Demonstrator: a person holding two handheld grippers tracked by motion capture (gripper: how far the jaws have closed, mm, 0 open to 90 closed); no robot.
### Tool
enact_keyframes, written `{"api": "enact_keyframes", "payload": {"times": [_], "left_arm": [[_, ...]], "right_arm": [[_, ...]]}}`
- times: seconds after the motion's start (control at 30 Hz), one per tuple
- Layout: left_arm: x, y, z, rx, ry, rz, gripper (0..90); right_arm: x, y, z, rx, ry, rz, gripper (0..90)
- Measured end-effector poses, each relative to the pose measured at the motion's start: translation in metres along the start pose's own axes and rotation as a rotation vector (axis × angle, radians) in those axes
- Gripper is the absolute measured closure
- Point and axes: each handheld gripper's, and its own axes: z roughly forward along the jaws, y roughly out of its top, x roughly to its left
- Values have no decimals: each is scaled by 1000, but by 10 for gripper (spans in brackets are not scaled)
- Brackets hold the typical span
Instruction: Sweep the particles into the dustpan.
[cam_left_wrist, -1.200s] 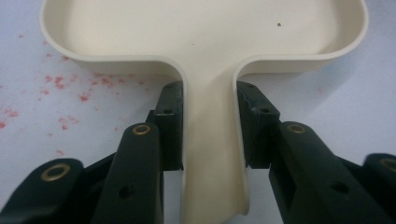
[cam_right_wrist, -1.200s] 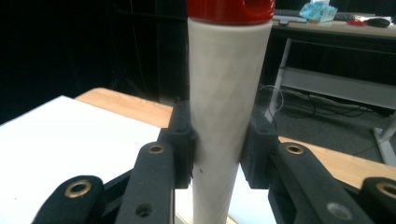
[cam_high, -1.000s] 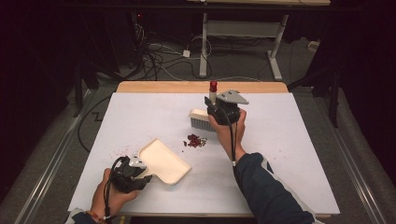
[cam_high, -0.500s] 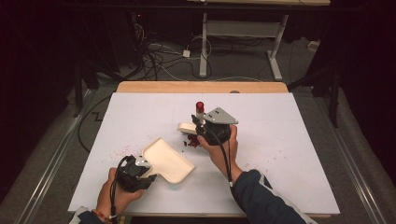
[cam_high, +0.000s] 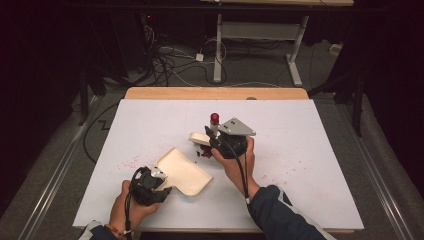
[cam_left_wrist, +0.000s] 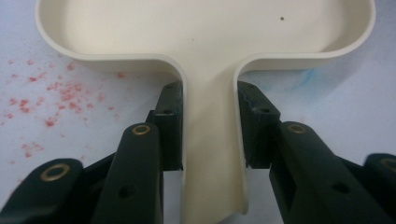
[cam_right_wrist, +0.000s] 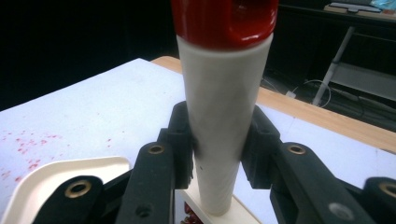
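Left gripper (cam_left_wrist: 210, 135) fingers clamp dustpan (cam_left_wrist: 205, 42) handle; right gripper (cam_right_wrist: 219, 144) fingers clamp brush (cam_right_wrist: 223, 116) handle.

Dark room — grey floor (cam_high: 60, 145) strewn with cables (cam_high: 170, 62), a white-legged desk (cam_high: 260, 35) beyond the table (cam_high: 320, 150).

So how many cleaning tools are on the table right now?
2. A cream dustpan lies near the front, its handle in the left claw. A small brush with a red-capped handle is in the right claw, behind the dustpan, over dark red crumbs.
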Motion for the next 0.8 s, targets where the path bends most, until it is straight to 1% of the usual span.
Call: {"api": "enact_keyframes", "payload": {"times": [0.07, 0.13, 0.17, 0.27, 0.4, 0.43, 0.47, 0.5, 0.57, 0.6, 0.63, 0.7, 0.8], "left_arm": [[-1, 0, 1, -1, 0, -4, 640], [-2, 1, 1, -2, 0, -7, 639], [-3, 2, 3, -3, -1, -13, 639], [-5, 4, 4, 5, 4, -12, 639], [-8, 7, 6, 5, 11, -18, 639], [-9, 8, 7, 5, 9, -22, 639], [-11, 10, 8, 2, 13, -31, 639], [-11, 11, 8, 9, 10, -25, 639], [-12, 12, 9, 11, 9, -28, 639], [-14, 13, 12, 3, 11, -41, 639], [-15, 14, 13, 4, 12, -44, 638], [-16, 16, 14, 10, 11, -43, 638], [-18, 17, 15, 4, 16, -48, 638]], "right_arm": [[1, 0, -1, 2, 2, -6, 692], [6, -1, -3, 6, 12, -13, 691], [8, -2, -4, 9, 15, -8, 692], [13, -2, -8, 8, 33, -11, 693], [24, -3, -12, 13, 53, -8, 693], [24, -3, -12, 13, 53, -8, 693], [30, -3, -14, 17, 60, -20, 693], [33, -3, -15, 19, 66, -20, 692], [37, -2, -17, 19, 72, -26, 694], [38, -2, -18, 19, 78, -26, 695], [39, -1, -19, 19, 80, -27, 695], [41, 0, -21, 22, 90, -17, 696], [42, 0, -26, 22, 96, -4, 696]]}}
